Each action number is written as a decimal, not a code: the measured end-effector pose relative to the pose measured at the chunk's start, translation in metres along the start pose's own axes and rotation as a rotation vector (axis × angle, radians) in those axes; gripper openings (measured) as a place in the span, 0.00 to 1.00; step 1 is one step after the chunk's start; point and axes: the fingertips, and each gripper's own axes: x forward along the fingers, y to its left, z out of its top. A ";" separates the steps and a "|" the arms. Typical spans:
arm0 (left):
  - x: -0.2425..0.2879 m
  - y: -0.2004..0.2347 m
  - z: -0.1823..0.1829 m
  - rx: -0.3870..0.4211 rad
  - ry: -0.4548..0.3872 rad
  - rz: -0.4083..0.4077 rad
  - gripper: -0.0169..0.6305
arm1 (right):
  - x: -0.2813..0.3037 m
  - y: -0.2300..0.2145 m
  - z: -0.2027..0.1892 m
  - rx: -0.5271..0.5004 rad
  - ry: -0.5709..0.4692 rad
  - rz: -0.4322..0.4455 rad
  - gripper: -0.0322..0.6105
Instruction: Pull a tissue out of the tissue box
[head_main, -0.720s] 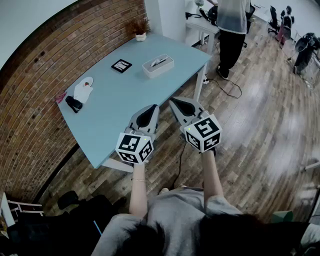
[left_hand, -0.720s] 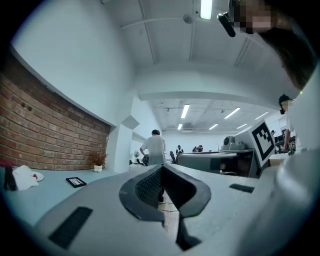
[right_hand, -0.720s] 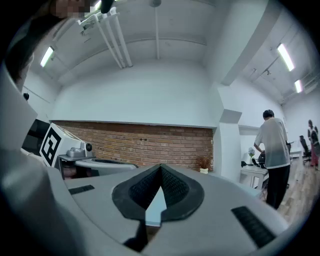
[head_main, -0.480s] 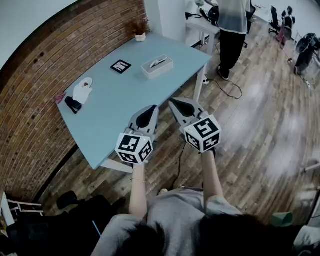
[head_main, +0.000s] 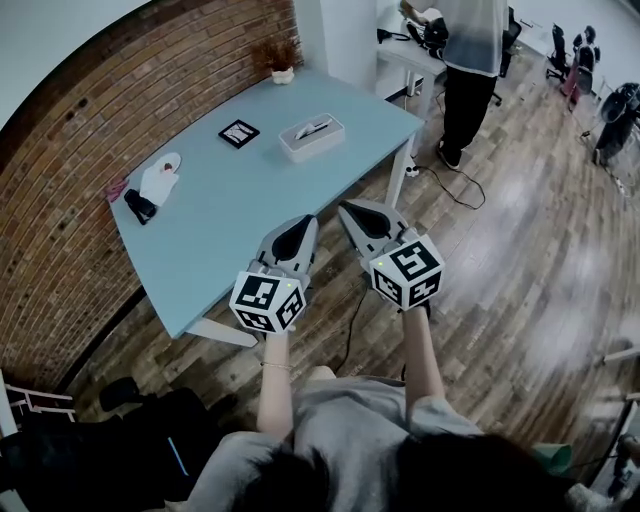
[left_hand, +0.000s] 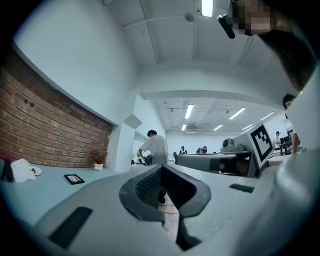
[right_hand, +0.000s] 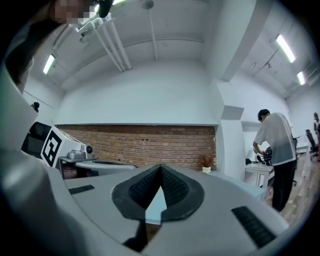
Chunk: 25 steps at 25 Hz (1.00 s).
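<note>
Left hand-held gripper (head_main: 303, 222) and right hand-held gripper (head_main: 346, 208) side by side, level, over the near edge of the table (head_main: 225, 215), tips angled slightly toward each other

Left: jaws together at the tips, nothing between. Right: same, closed, empty

Tissue box (head_main: 312, 136) flat on the far part of the table, near the far-right edge, well apart from both sets of jaws. Slot on top; contents too small to tell

Small black frame (head_main: 239, 132) just left of the box, not touching. Potted plant (head_main: 282, 63) at the far corner by the brick wall (head_main: 90, 170). White bundle (head_main: 161, 181) with a black item (head_main: 140, 207) touching it at the left end of the table, close to the wall

Standing person (head_main: 468, 55) at another desk beyond the table's far-right corner, back to camera. Cable (head_main: 455, 180) on the wooden floor (head_main: 520, 240) near that person's feet

Marker cubes on both units facing up at the head camera, forearms extended below them
</note>
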 end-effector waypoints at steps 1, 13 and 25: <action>0.002 0.001 -0.001 0.001 0.002 0.006 0.03 | 0.002 -0.003 -0.001 0.002 0.003 0.005 0.05; 0.018 0.032 -0.010 0.001 0.054 0.052 0.03 | 0.039 -0.019 -0.019 0.057 0.024 0.034 0.05; 0.096 0.072 -0.009 -0.014 0.047 -0.075 0.03 | 0.093 -0.081 -0.024 0.039 0.062 -0.052 0.05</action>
